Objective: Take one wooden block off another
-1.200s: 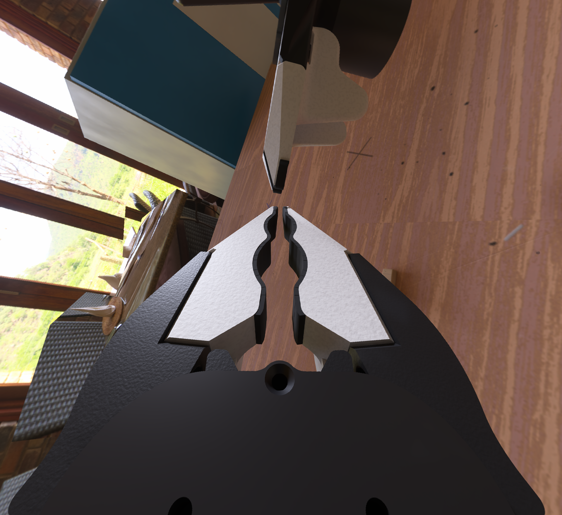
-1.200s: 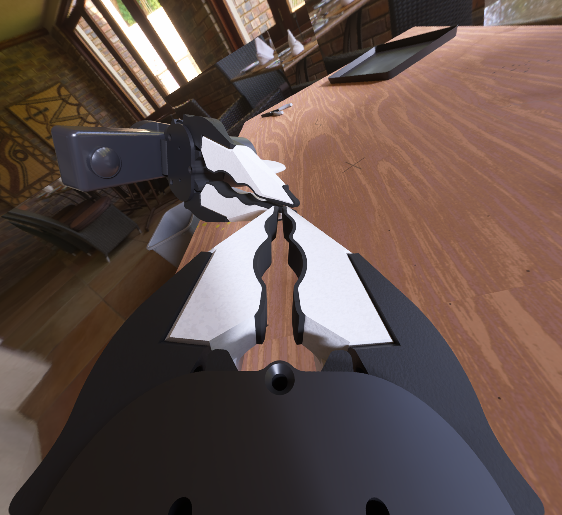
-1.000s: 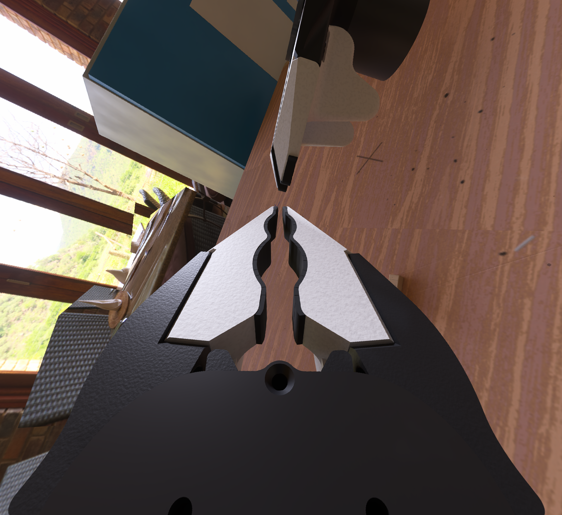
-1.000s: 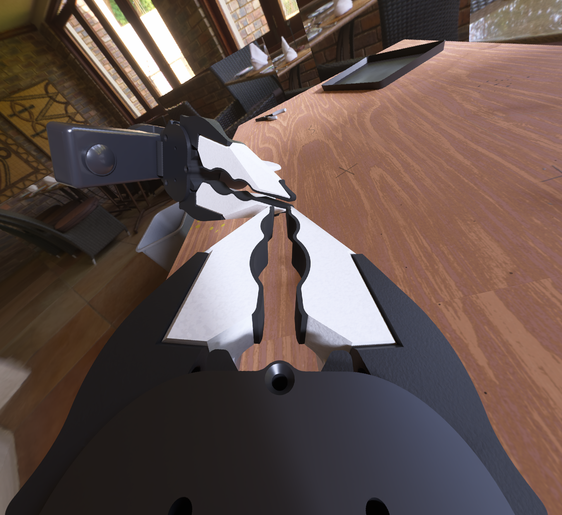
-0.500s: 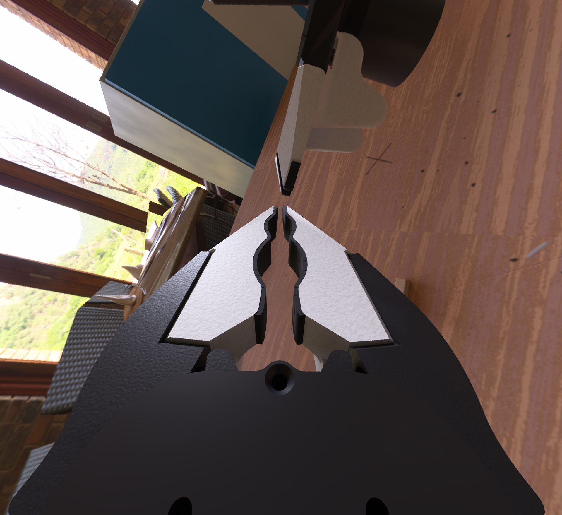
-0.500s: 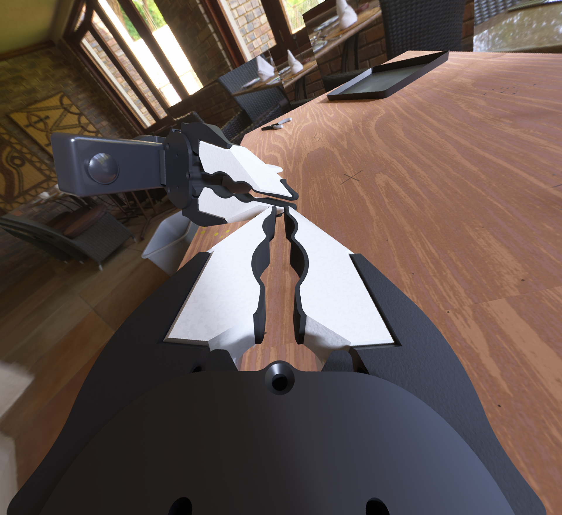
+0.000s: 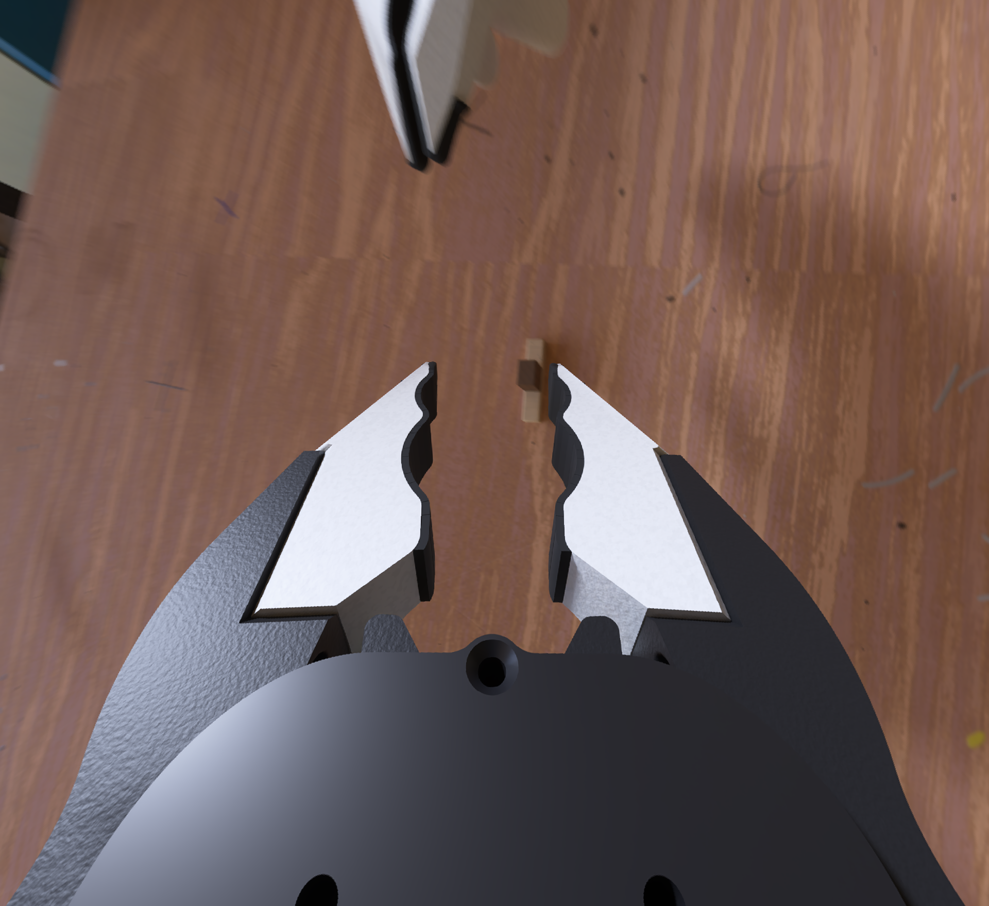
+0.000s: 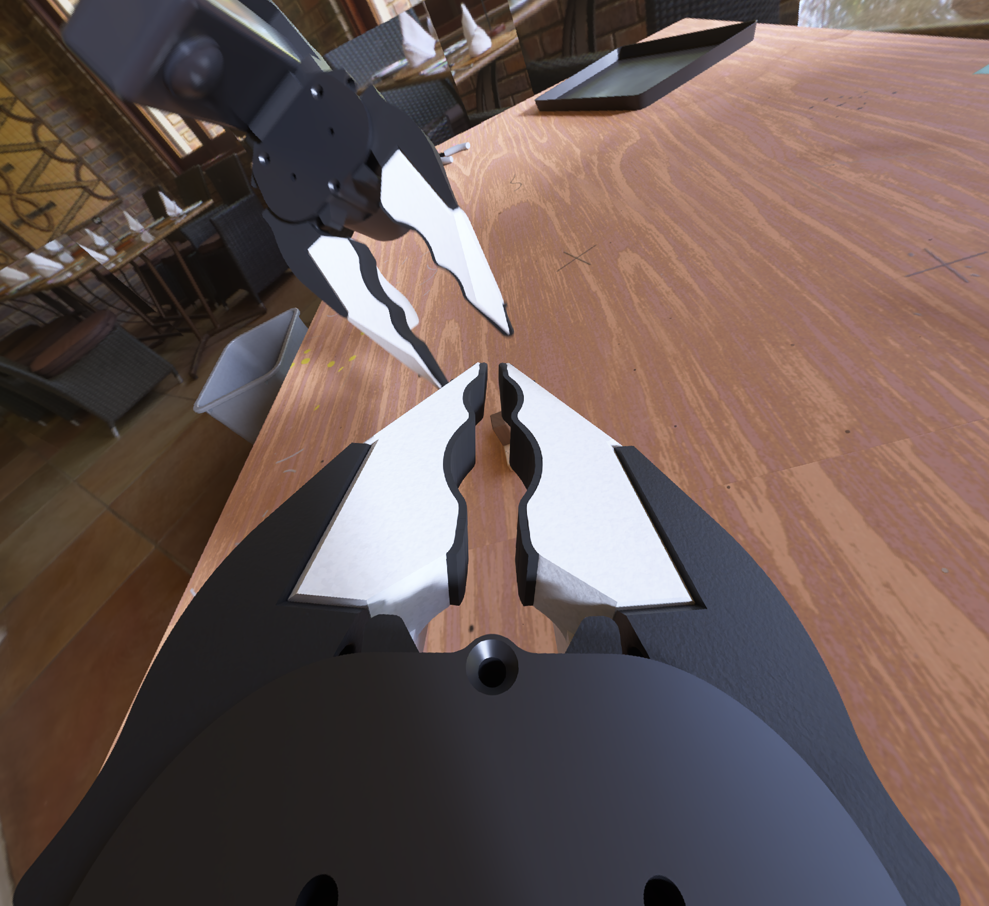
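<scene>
Wood-grain table (image 7: 749, 184) fills the left wrist view, with a dining room of wicker chairs and brick walls beyond it in the right wrist view. On the table, near its left edge, a small dark wooden block (image 7: 527, 375) lies crosswise on a longer pale wooden block (image 7: 533, 401). The left hand-held gripper (image 7: 493, 372) hangs above them with its jaws spread wide, the stack just beside its right fingertip. The right hand-held gripper (image 8: 493, 370) has its jaws nearly together, gripping nothing. A dark tray (image 8: 642, 77) sits at the far edge.
</scene>
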Controlling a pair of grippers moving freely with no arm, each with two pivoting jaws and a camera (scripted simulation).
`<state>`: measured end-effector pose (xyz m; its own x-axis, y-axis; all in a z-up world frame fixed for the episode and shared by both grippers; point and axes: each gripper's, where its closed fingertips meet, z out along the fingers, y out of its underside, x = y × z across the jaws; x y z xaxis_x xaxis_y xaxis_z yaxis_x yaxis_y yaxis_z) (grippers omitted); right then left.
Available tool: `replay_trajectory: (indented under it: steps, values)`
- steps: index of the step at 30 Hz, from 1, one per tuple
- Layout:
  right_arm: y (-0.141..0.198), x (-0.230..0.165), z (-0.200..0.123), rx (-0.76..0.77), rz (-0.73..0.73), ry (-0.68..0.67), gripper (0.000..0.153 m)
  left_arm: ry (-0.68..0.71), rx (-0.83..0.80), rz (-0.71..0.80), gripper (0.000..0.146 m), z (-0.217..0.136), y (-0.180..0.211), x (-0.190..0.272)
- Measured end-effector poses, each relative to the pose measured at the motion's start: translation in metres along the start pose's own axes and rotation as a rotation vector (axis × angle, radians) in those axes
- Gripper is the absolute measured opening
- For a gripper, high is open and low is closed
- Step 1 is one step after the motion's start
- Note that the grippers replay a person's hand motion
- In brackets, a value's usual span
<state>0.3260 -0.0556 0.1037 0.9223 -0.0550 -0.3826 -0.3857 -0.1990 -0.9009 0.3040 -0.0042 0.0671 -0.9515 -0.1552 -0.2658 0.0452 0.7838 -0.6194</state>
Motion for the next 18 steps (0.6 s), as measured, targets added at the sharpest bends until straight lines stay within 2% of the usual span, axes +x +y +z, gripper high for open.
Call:
replay_trajectory:
  steps: [2,4,5,8,11,18]
  values:
    - [0.003,0.0,0.002,-0.008,0.0,-0.002,0.004,0.064,-0.061,0.007,0.044,0.014,0.012,0.012]
    - [0.006,0.001,0.003,-0.027,-0.006,0.002,0.004,0.066,-0.128,0.042,0.042,0.028,0.023,0.017]
    - [0.008,0.0,0.004,-0.035,-0.008,0.002,0.004,0.058,-0.145,0.057,0.037,0.032,0.025,0.017]
    - [0.013,0.0,0.006,-0.06,-0.021,0.005,0.004,0.034,-0.14,0.047,0.01,0.042,0.025,0.015]
    - [0.015,-0.001,0.006,-0.072,-0.055,0.021,0.004,0.007,-0.131,0.071,0.008,0.043,0.024,0.013]
    - [0.016,-0.005,0.007,-0.101,-0.199,0.072,0.004,-0.067,0.169,-0.003,0.008,0.017,-0.019,-0.003]
